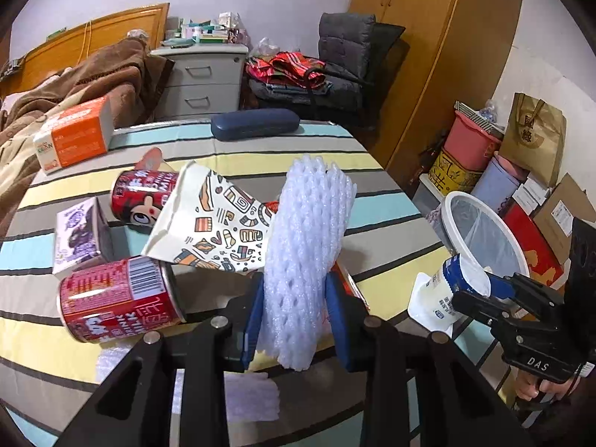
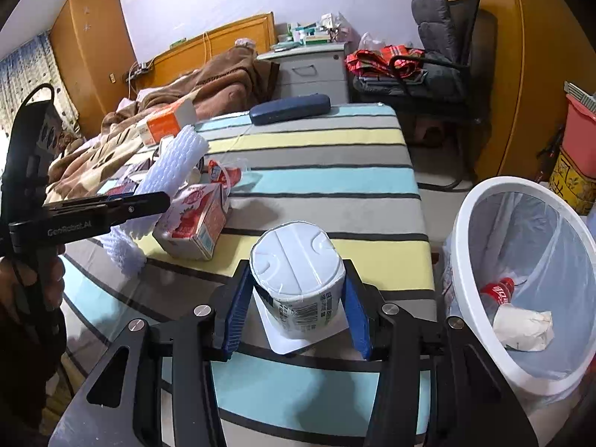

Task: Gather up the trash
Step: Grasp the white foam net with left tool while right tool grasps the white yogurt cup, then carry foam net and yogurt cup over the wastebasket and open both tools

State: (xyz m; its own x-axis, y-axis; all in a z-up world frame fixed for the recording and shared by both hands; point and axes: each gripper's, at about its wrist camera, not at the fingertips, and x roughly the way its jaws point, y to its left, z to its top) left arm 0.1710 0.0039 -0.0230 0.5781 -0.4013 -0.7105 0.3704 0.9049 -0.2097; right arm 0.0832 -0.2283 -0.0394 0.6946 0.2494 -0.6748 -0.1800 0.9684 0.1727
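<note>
My left gripper (image 1: 298, 313) is shut on a white foam fruit net (image 1: 305, 257), held upright above the striped table (image 1: 372, 201). It also shows in the right wrist view (image 2: 175, 164). My right gripper (image 2: 296, 313) is shut on a white yogurt cup (image 2: 298, 275), upside down, near the table's right edge; it shows in the left wrist view (image 1: 447, 290) too. A white trash bin (image 2: 484, 260) with a clear liner stands on the floor right of the table and holds a red bottle (image 2: 497, 292) and crumpled paper (image 2: 523, 327).
On the table lie two red milk cans (image 1: 119, 298) (image 1: 141, 193), a patterned paper cup (image 1: 212, 219), a purple carton (image 1: 80, 234), a strawberry milk carton (image 2: 193, 227), an orange box (image 1: 74, 138), a blue glasses case (image 1: 255, 123) and another foam piece (image 1: 251, 396). Boxes and buckets (image 1: 473, 141) crowd the floor behind the bin.
</note>
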